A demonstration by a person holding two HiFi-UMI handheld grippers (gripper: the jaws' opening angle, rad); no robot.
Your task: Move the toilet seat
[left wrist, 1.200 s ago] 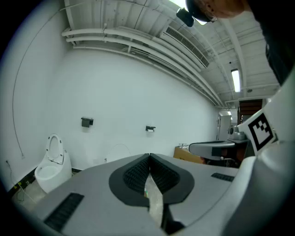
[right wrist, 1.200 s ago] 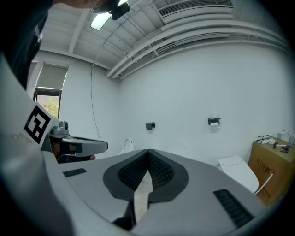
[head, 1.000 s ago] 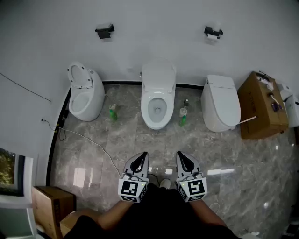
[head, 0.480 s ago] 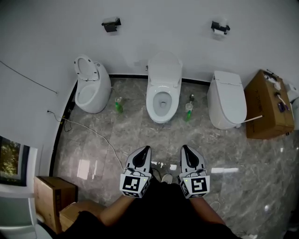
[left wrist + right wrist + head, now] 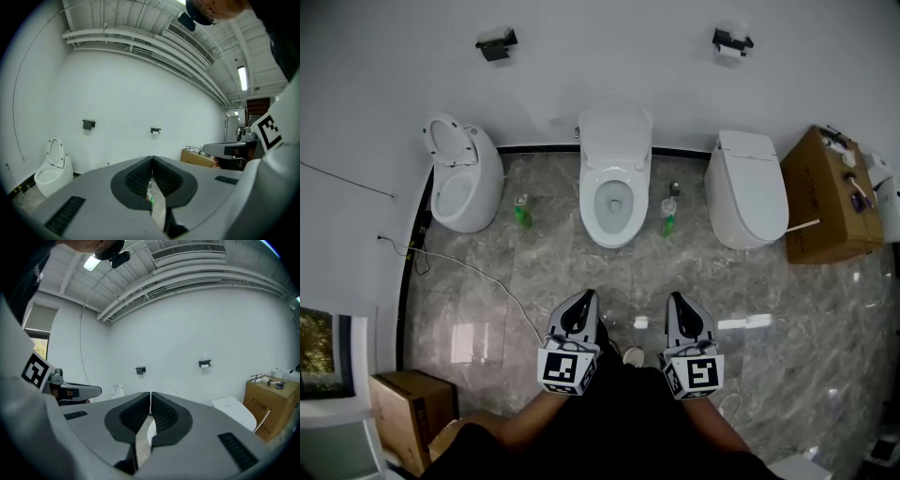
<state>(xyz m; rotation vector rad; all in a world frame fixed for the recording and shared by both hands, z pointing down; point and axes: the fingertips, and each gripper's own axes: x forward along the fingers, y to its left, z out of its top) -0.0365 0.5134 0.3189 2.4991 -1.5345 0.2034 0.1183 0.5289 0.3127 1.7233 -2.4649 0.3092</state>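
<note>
The middle toilet (image 5: 616,192) stands lengthwise from the wall toward the person, bowl open, with its toilet seat (image 5: 616,133) raised upright against the wall. A cardboard box (image 5: 821,202) at the right carries small items on top. The left tool (image 5: 585,298) and right tool (image 5: 674,299) are both clenched and empty, well apart from the toilet.

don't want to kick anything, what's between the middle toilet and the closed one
Head view: a green bottle stands on the floor between the middle toilet and the closed toilet, a small dark item behind it.
</note>
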